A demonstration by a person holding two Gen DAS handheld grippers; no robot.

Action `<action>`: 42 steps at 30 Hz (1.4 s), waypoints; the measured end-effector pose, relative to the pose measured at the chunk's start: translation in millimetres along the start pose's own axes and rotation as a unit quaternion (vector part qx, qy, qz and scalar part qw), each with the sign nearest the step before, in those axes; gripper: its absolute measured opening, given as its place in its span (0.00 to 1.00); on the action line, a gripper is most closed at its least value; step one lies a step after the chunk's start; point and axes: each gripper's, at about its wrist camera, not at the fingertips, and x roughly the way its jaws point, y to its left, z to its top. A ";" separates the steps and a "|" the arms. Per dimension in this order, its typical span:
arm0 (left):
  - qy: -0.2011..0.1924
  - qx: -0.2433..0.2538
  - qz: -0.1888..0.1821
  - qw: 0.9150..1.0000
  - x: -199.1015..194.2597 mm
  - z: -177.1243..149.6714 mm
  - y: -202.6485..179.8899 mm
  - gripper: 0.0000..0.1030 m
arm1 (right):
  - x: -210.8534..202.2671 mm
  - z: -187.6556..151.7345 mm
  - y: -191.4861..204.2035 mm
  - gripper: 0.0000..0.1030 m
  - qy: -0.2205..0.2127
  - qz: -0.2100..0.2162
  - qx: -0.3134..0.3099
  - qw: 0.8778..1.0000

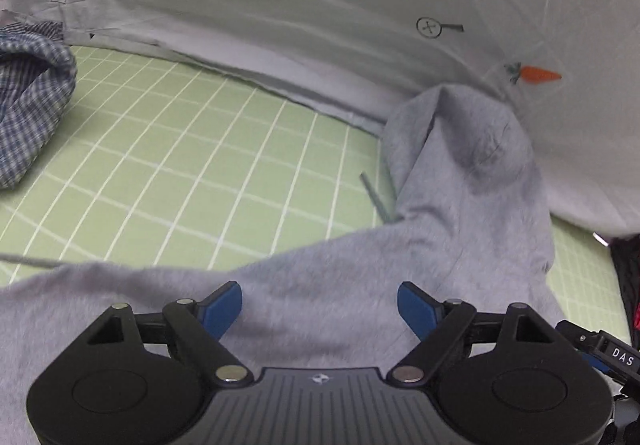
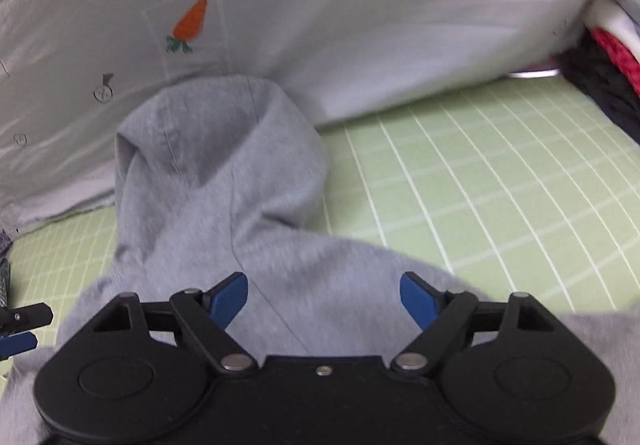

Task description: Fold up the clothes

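Observation:
A grey hoodie (image 1: 460, 205) lies on the green grid-patterned sheet (image 1: 180, 165). Its hood (image 2: 224, 165) is bunched up against a pale quilt, and a drawstring (image 1: 376, 197) trails onto the sheet. My left gripper (image 1: 320, 299) hangs open over the hoodie's body, the blue pads wide apart and pressing on nothing. My right gripper (image 2: 323, 289) is open too, just below the hood, with grey cloth under it but none pinched. Each gripper shows at the edge of the other's view.
A blue checked shirt (image 1: 28, 105) lies crumpled at the far left. A pale quilt (image 2: 360, 5) with a carrot print runs along the back. Dark and red clothes (image 2: 612, 85) are piled at the far right. Bare sheet (image 2: 500, 185) lies right of the hoodie.

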 end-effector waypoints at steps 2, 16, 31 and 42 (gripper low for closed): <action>0.008 -0.001 -0.006 1.000 -9.2 -10.4 6.5 0.83 | -8.9 -16.7 -6.4 0.82 0.009 -0.015 -0.002 1.000; -0.027 0.000 0.000 1.000 -123.2 -91.5 32.0 0.88 | -118.9 -117.5 -10.4 1.00 0.017 -0.028 -0.086 0.996; -0.006 -0.049 0.055 0.997 -197.6 -165.9 128.8 0.91 | -172.8 -218.3 3.5 1.00 0.085 -0.053 -0.068 0.993; 0.001 -0.086 0.109 0.990 -215.5 -167.6 235.6 0.91 | -185.7 -265.3 51.2 1.00 0.091 -0.117 -0.091 0.985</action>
